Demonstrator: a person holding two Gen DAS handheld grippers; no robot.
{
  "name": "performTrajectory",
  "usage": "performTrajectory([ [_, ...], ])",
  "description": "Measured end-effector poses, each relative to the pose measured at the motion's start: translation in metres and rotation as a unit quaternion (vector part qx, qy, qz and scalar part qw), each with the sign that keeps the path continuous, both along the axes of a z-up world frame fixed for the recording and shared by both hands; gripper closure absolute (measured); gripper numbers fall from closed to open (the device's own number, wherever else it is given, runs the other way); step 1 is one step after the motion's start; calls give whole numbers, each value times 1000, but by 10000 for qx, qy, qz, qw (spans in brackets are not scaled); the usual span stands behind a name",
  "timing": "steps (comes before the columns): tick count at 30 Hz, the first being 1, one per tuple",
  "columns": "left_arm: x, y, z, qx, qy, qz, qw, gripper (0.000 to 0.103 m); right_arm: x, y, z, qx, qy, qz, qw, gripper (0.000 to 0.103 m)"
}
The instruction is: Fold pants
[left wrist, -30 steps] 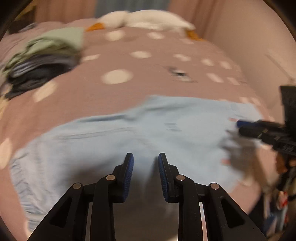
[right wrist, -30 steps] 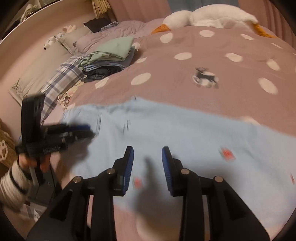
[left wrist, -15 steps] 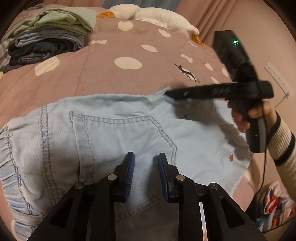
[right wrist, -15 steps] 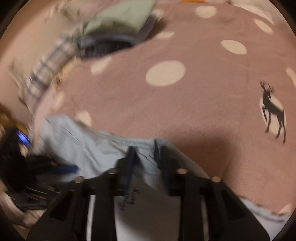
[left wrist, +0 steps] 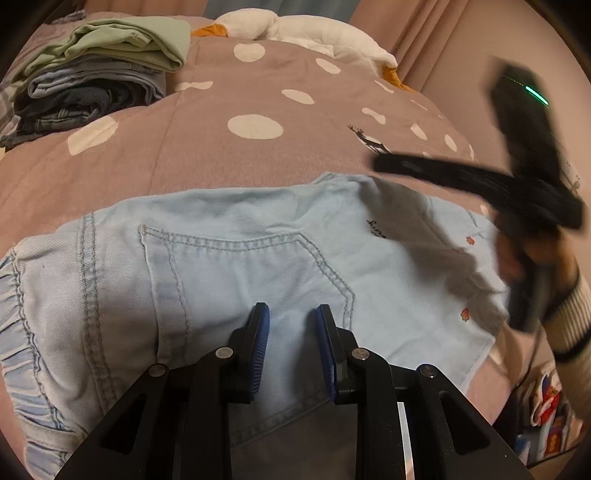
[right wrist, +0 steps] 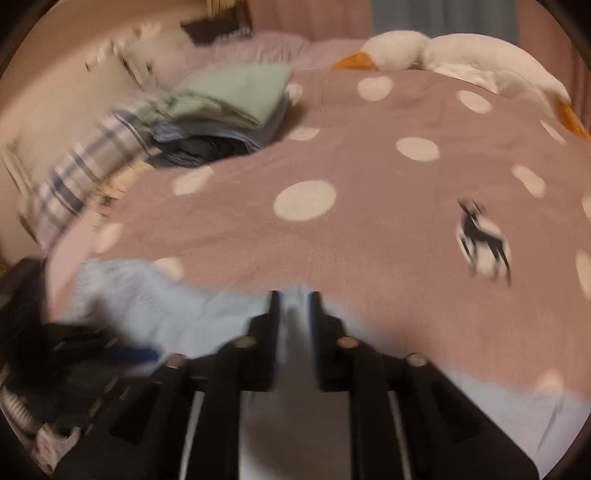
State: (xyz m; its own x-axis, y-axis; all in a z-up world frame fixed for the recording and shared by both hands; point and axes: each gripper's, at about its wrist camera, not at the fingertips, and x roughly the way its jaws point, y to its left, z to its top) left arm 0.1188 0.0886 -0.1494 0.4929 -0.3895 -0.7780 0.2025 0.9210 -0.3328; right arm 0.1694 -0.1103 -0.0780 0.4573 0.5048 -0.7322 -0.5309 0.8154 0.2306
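Light blue denim pants (left wrist: 258, 266) lie flat on the pink dotted bedspread (left wrist: 221, 155), back pocket up, elastic waist at the left. My left gripper (left wrist: 291, 328) is open and empty, hovering over the pocket area. My right gripper (left wrist: 384, 162) shows blurred in the left wrist view above the pants' far right edge. In the blurred right wrist view my right gripper (right wrist: 291, 306) sits over the pants' far edge (right wrist: 184, 295) with a narrow gap between its fingers; nothing is clearly held. The left gripper (right wrist: 140, 354) shows at the lower left there.
A stack of folded clothes (left wrist: 103, 74) sits at the back left of the bed, also in the right wrist view (right wrist: 229, 110). A white goose plush (left wrist: 303, 29) lies at the far end. A plaid pillow (right wrist: 85, 166) is left. The bed edge (left wrist: 517, 373) drops off right.
My right gripper has swung up and to the right from the pants' far edge. The left gripper has stayed over the pocket. The pants lie as before.
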Motion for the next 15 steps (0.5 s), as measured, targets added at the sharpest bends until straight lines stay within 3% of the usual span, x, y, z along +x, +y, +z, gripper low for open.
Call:
performTrajectory([
  [5, -2, -3, 2, 106, -17, 34, 9999, 78, -62, -71, -19, -109, 283, -365, 9989, 73],
  [9, -2, -4, 3, 170, 7, 70, 9998, 78, -89, -167, -39, 306, 669, -1436, 9869, 74],
  [11, -1, -4, 3, 213, 60, 91, 9997, 77, -102, -227, -43, 701, 745, -2146, 9713, 74],
  [13, -1, -7, 4, 321, 102, 110, 9994, 77, -112, -293, -43, 611, 523, -3091, 9476, 76],
  [15, 0, -13, 6, 537, 137, 119, 9984, 77, -123, -365, -47, 767, 465, -4025, 9110, 82],
])
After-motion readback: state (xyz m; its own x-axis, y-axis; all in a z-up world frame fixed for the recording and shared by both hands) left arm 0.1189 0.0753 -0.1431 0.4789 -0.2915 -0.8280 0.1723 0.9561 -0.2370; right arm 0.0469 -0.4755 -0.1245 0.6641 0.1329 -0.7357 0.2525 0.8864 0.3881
